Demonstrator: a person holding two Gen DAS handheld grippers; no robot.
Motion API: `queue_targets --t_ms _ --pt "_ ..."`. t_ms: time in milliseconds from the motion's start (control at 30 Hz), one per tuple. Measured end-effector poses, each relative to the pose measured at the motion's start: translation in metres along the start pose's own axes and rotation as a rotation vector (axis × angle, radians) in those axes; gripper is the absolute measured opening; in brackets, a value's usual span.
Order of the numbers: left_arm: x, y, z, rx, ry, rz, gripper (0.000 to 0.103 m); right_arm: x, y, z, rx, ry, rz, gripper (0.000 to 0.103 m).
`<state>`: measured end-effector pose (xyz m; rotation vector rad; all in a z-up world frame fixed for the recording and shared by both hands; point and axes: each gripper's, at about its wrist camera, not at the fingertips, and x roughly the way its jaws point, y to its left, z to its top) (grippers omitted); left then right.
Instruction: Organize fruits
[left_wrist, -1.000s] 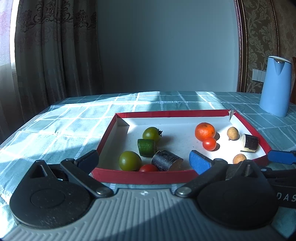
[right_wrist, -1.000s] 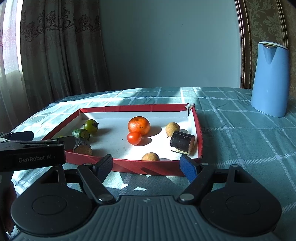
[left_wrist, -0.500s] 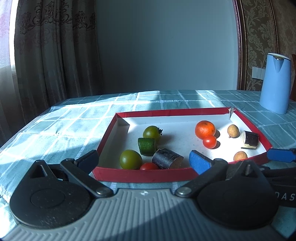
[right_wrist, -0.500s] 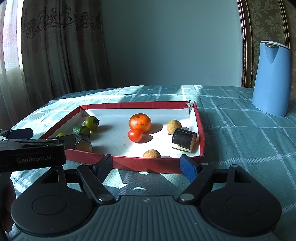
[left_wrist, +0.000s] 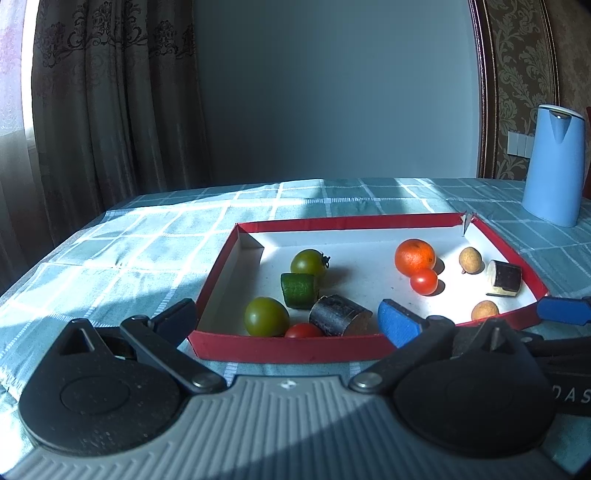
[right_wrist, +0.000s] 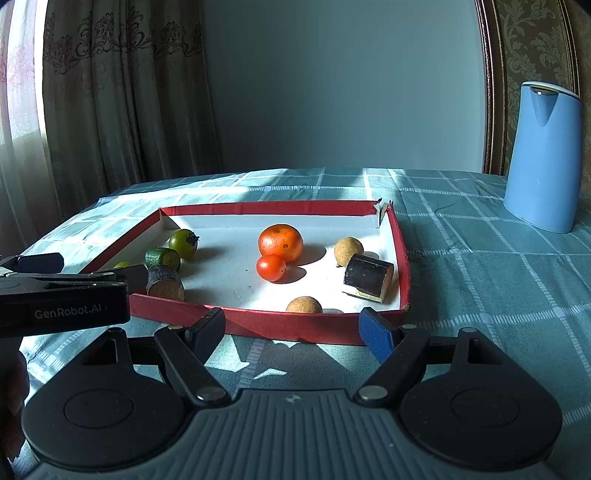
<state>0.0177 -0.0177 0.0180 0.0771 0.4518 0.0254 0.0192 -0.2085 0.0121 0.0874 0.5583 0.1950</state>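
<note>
All the fruit lay loose in the red tray (left_wrist: 288, 349) at frame centre; both my left gripper (left_wrist: 286, 319) and right gripper (right_wrist: 291, 328) hung released, so sorting progress stayed unclear.

From the left wrist view, the red tray's near wall (left_wrist: 288, 347) covers the bottom of the small red tomato (left_wrist: 303, 331) and the foot of the green tomato (left_wrist: 266, 316). The blue pad of the left tool (left_wrist: 288, 321) cuts across the tray's near right corner. From the right wrist view, the left tool's black body (right_wrist: 62, 299) hides most of a green fruit (right_wrist: 122, 264); only a sliver shows. The near brown ball (right_wrist: 303, 305) loses its base behind the wall. The blue jug (left_wrist: 554, 166) runs close to the frame edge.
</note>
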Motion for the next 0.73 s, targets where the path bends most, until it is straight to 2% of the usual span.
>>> queue_targets --t_ms 567,733 --pt "-0.006 -0.001 -0.006 0.022 -0.019 0.008 0.103 0.001 0.004 -0.002 -0.019 0.008 0.005 0.08" --pt "-0.011 0.002 -0.011 0.019 -0.011 -0.01 0.103 0.0 0.005 -0.003 -0.025 0.01 0.007 0.08"
